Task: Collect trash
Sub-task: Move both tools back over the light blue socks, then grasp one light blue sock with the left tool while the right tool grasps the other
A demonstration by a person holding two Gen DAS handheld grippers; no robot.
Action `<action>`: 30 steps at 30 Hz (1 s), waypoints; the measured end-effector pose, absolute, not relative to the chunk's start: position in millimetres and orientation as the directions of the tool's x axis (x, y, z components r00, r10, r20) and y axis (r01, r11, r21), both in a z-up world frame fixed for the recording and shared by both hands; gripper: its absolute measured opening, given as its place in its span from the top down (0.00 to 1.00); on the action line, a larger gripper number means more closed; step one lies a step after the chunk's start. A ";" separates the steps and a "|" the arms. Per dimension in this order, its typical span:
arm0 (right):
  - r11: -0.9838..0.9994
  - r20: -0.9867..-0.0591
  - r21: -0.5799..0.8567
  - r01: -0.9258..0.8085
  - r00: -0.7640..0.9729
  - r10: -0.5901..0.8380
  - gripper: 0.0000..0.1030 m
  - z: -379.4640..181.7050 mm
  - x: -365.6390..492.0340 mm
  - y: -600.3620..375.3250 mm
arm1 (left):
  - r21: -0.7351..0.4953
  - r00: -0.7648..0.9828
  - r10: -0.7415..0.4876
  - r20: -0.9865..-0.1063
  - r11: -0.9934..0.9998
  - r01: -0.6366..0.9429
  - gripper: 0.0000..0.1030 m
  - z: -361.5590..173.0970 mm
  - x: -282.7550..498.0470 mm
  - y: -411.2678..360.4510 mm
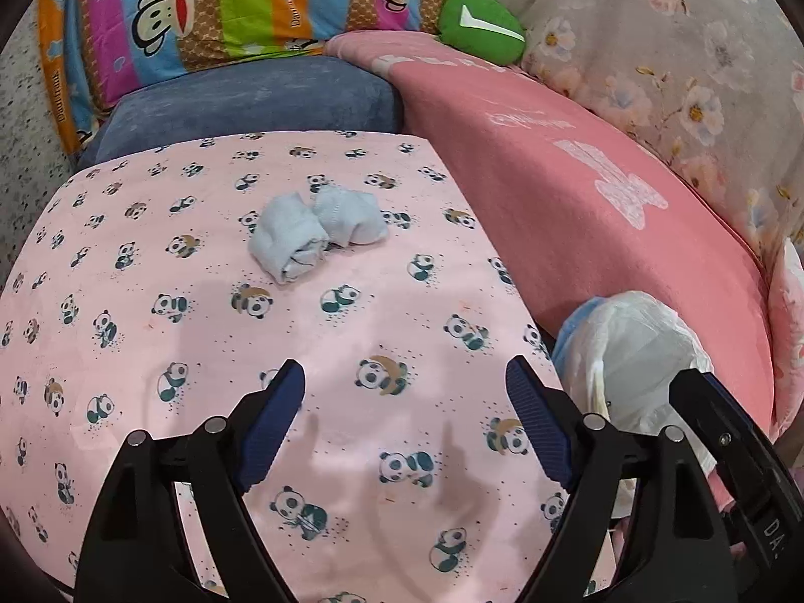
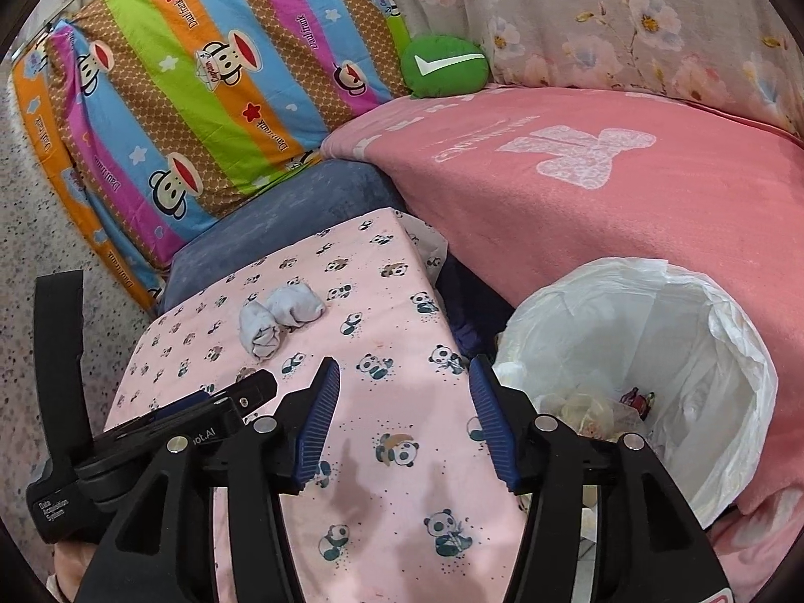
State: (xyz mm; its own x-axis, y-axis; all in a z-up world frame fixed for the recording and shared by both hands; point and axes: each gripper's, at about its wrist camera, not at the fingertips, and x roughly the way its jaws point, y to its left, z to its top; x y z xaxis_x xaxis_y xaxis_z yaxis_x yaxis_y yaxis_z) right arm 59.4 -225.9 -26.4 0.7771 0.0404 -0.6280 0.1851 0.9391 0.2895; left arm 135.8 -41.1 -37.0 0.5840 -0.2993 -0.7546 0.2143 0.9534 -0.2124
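Two crumpled pale blue wads (image 1: pixel 316 233) lie side by side on the pink panda-print surface (image 1: pixel 151 251); they also show in the right wrist view (image 2: pixel 279 319). My left gripper (image 1: pixel 404 382) is open and empty, hovering above the surface, short of the wads. My right gripper (image 2: pixel 402 382) is open and empty, above the same surface near its right edge. A bin lined with a white plastic bag (image 2: pixel 703 352) stands to the right, with some trash inside (image 2: pixel 593 409). It also shows in the left wrist view (image 1: pixel 633 346).
A pink blanket (image 1: pixel 578 201) covers the sofa on the right. A blue cushion (image 1: pixel 251 95), a striped monkey-print pillow (image 1: pixel 201 5) and a green round cushion (image 1: pixel 480 27) lie behind. Speckled floor (image 2: pixel 40 301) is on the left. The left gripper's body (image 2: pixel 151 432) appears in the right wrist view.
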 end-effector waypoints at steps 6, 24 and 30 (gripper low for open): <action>0.949 -0.647 0.285 0.135 0.758 0.087 0.46 -34.1 91.1 -202.5 | -0.218 0.594 -0.265 -0.760 0.964 0.151 0.24 -40.5 165.6 -13.0; 0.951 -0.688 0.304 0.054 0.703 0.179 0.46 -74.0 216.3 -158.0 | -0.270 0.545 -0.256 -0.799 0.961 0.055 0.26 -86.7 262.7 18.6; 0.944 -0.705 0.327 0.050 0.678 0.208 0.46 -90.7 252.1 -153.7 | -0.314 0.514 -0.308 -0.801 0.946 0.077 0.36 -103.3 281.7 19.9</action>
State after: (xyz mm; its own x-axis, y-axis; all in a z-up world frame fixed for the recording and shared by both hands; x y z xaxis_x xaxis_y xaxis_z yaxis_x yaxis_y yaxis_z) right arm 252.1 -153.7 -90.7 0.6781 0.2080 -0.7049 0.0501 0.9438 0.3266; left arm 281.7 19.9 -103.3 0.5142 -0.3075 -0.8007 0.0767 0.9463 -0.3142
